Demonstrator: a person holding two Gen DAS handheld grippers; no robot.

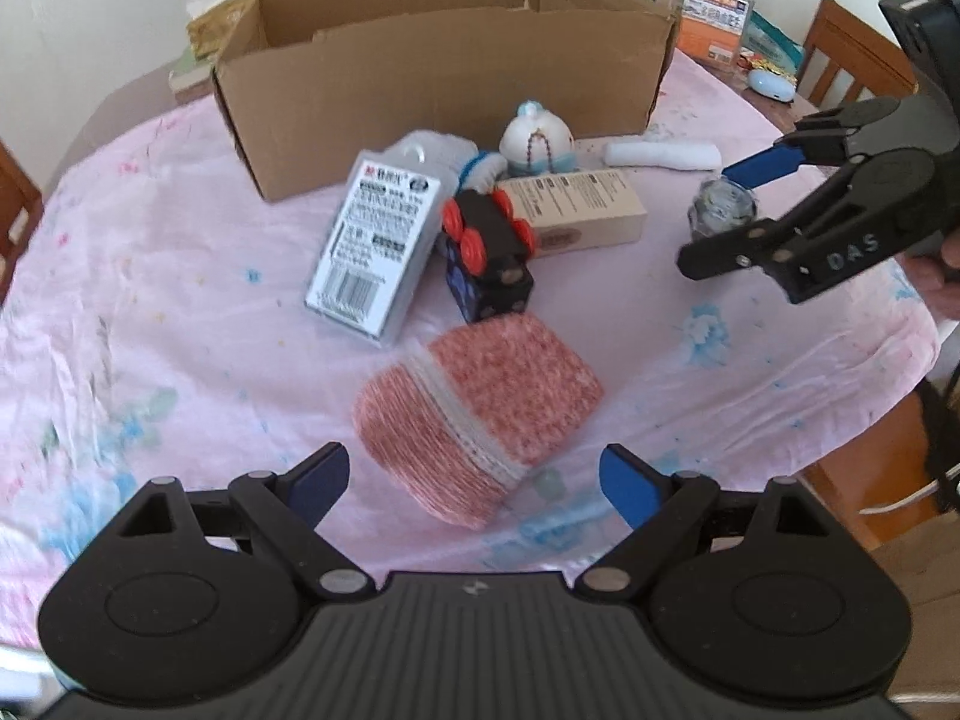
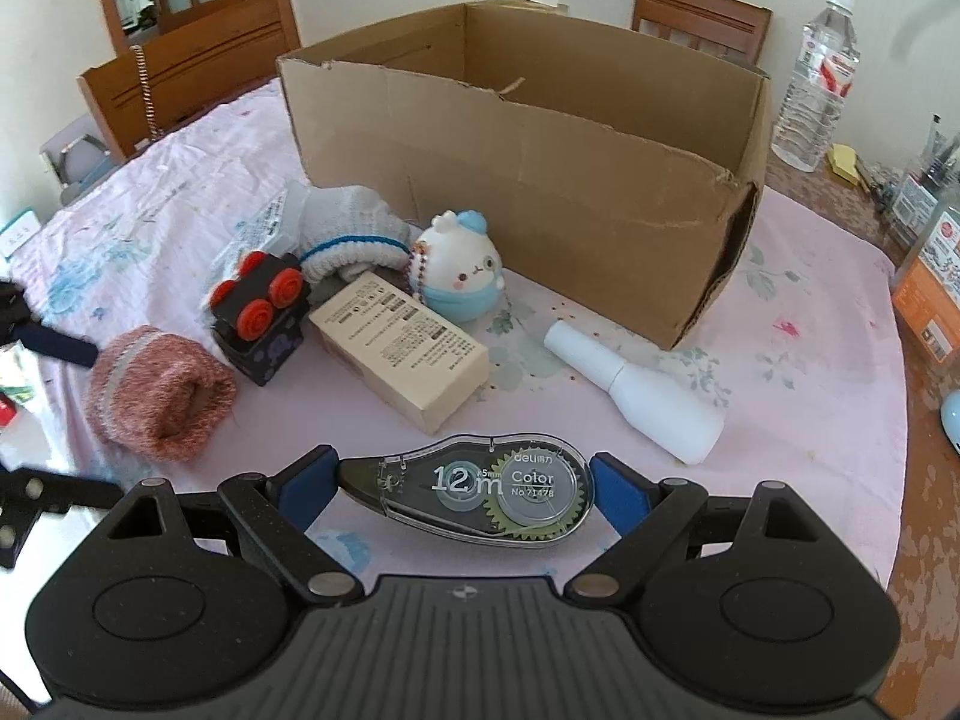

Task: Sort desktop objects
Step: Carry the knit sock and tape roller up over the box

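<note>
The right gripper (image 2: 465, 483) is clamped on a clear correction tape dispenser (image 2: 480, 489), one blue pad at its narrow tip and the other at its round end, held just above the pink tablecloth (image 2: 780, 360). The left gripper (image 1: 474, 483) hangs with its jaws wide apart and nothing between the pads; a rolled pink knitted sock (image 1: 474, 414) lies on the cloth just ahead of them. Behind the sock there's a little heap: a plastic pack with a barcode label (image 1: 375, 240), a black toy train with red wheels (image 1: 489, 240) on a dark cube, a beige carton (image 2: 399, 342), a white work glove (image 2: 348, 228) and a round white figurine with a blue cap (image 2: 462, 267). A white bottle (image 2: 642, 390) lies on its side near the open cardboard box (image 2: 540, 180), which stands at the back.
</note>
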